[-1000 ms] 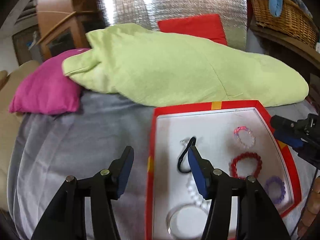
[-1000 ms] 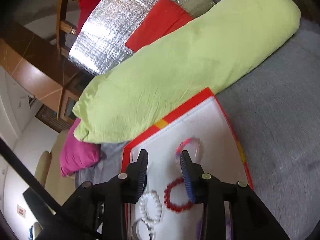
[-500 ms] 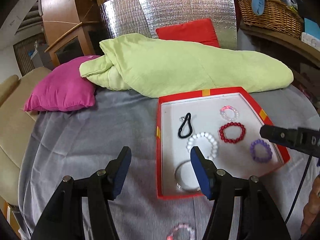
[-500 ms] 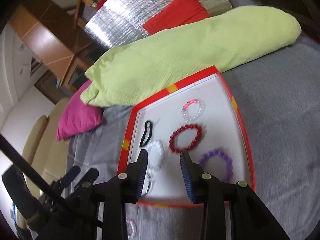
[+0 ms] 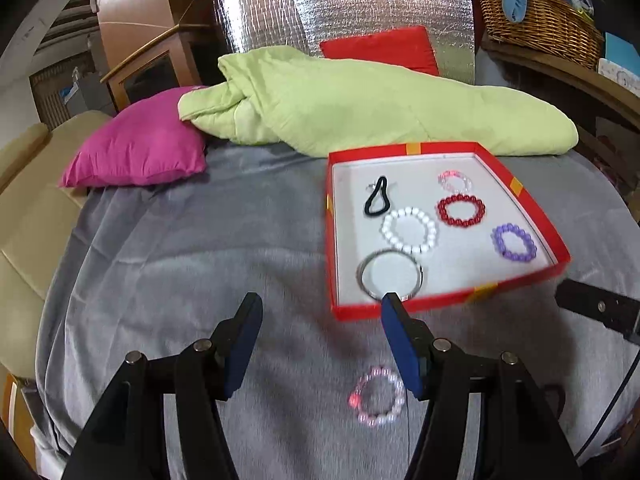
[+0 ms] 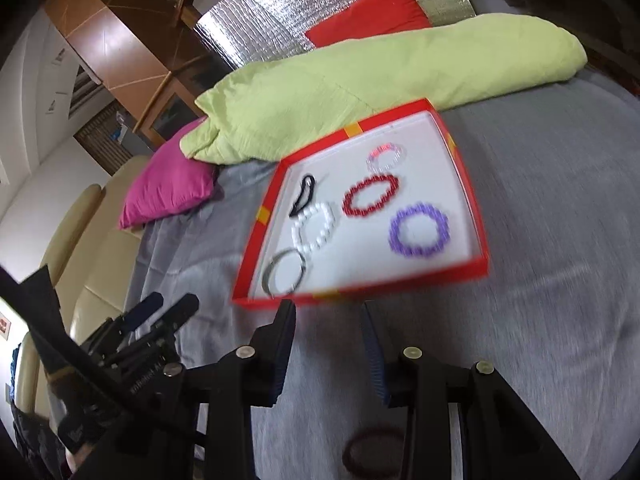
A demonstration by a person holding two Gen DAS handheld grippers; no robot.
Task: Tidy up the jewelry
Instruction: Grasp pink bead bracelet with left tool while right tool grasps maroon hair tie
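A red box (image 5: 532, 208) with a white floor lies on the grey sheet and holds several pieces: a black loop (image 5: 377, 201), a white bead bracelet (image 5: 409, 230), a silver bangle (image 5: 391, 274), a red bead bracelet (image 5: 461, 211), a purple one (image 5: 514, 242) and a pale pink one (image 5: 454, 180). Another pale pink bracelet (image 5: 378, 400) lies on the sheet between my left fingers. My left gripper (image 5: 320, 320) is open and empty, just short of the box. My right gripper (image 6: 328, 320) is open and empty before the box (image 6: 478, 216). A dark red loop (image 6: 376, 454) lies beneath it.
A light green duvet (image 5: 380, 108) lies behind the box, with a magenta pillow (image 5: 140, 152) to its left and a red cushion (image 5: 380, 48) against a silver foil panel. A wicker basket (image 5: 536, 12) stands on a shelf at the right. A beige sofa edge (image 5: 24, 208) borders the left.
Both grippers have pulled back from over the box toward the near side. The box now lies ahead of the fingertips, and a pink bracelet on the sheet has come into the left view.
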